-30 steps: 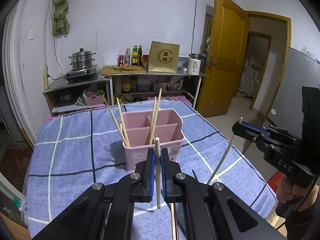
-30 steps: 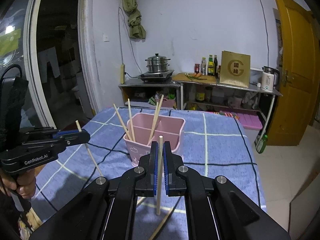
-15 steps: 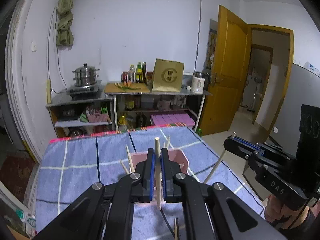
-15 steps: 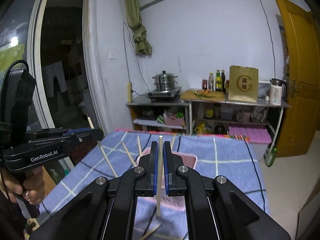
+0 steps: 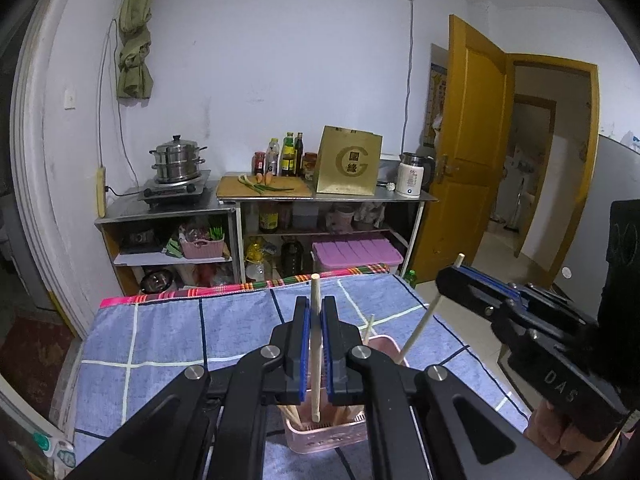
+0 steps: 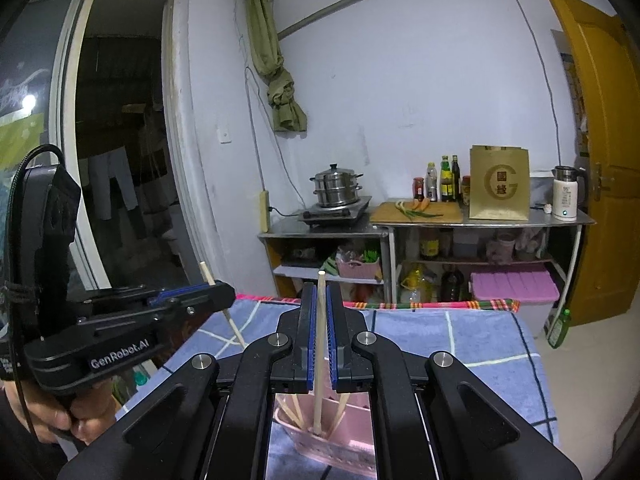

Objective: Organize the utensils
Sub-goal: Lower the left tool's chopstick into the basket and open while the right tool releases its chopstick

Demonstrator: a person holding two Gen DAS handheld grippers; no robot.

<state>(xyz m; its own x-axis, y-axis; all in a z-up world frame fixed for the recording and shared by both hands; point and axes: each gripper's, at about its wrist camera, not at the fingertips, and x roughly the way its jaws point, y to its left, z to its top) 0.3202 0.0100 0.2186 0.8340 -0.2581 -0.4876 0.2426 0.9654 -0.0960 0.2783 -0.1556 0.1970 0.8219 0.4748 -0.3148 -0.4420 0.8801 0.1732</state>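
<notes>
My left gripper [image 5: 315, 316] is shut on a pale wooden chopstick [image 5: 315, 344], held upright with its lower end over the pink utensil caddy [image 5: 328, 438]. My right gripper [image 6: 319, 312] is shut on another chopstick [image 6: 319, 356], also upright, its tip inside the pink caddy [image 6: 340, 436]. The caddy holds several chopsticks and is largely hidden behind the jaws. The right gripper shows at the right of the left wrist view [image 5: 452, 276]; the left gripper shows at the left of the right wrist view [image 6: 216, 290].
The caddy stands on a table with a blue checked cloth [image 5: 160, 332]. Beyond the far edge are metal shelves with a steamer pot [image 5: 176, 160], bottles, a gold bag [image 5: 348, 160] and a kettle. An open yellow door [image 5: 468, 152] is at the right.
Both grippers have risen and moved forward over the caddy, each still holding its chopstick. The caddy has dropped from mid-frame to the bottom of both views, under the jaws.
</notes>
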